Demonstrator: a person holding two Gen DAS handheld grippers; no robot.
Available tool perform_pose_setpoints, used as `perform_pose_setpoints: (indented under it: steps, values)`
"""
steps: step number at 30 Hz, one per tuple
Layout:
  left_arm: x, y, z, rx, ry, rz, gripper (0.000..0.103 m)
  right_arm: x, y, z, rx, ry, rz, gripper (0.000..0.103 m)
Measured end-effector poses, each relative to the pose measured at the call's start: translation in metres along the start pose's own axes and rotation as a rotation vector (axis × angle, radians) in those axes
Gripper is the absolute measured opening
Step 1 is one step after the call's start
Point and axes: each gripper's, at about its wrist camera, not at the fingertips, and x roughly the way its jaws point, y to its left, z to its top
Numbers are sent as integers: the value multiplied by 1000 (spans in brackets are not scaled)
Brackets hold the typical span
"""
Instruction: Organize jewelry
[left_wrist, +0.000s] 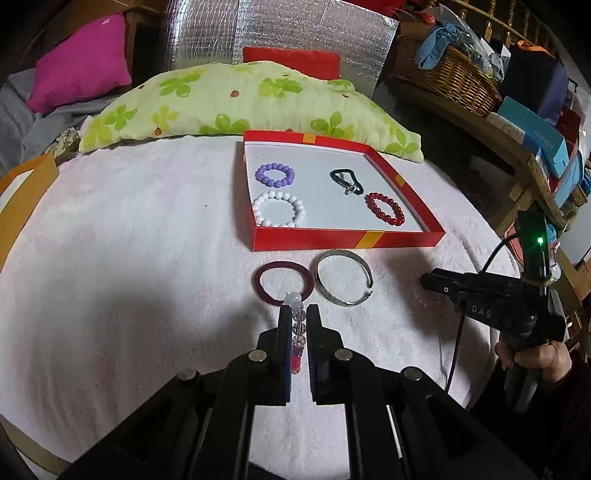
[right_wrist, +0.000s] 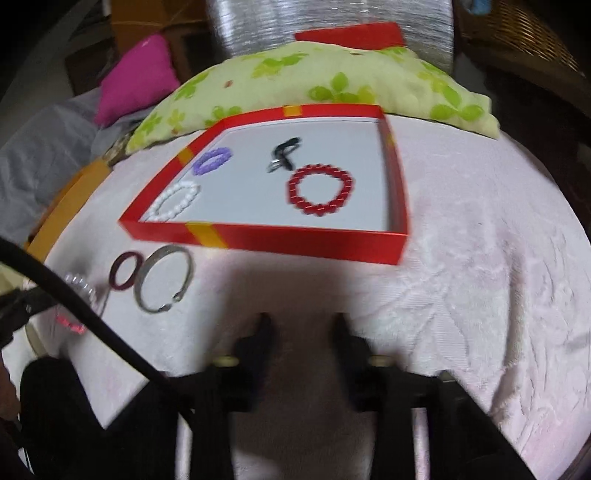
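A: My left gripper (left_wrist: 298, 321) is clamped on the clear beaded bracelet (left_wrist: 297, 325); the maroon ring (left_wrist: 282, 282) and silver bangle (left_wrist: 345, 277) lie just ahead, the red tray (left_wrist: 347, 242) beyond.

B: Next step?

A: Carry it into the tray, I'd judge. My right gripper (right_wrist: 303, 325) is blurred, jaws apart, nothing between. Only the left view shows the grip.

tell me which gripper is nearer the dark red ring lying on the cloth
Left. The left gripper, shut on a clear bead bracelet, has its tips right at the dark red ring. The right gripper is off to the right, beyond the silver bangle.
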Motion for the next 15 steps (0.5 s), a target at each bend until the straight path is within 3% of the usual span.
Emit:
perform_pose_setpoints:
  steps: [3, 15]
  values:
    - [-3, -6, 3, 21, -12, 22, 7, -4, 7, -3, -46, -14, -17, 9]
    - [-4, -25, 11, 80, -9, 56, 7, -28, 26, -5, -127, -85, 5, 9]
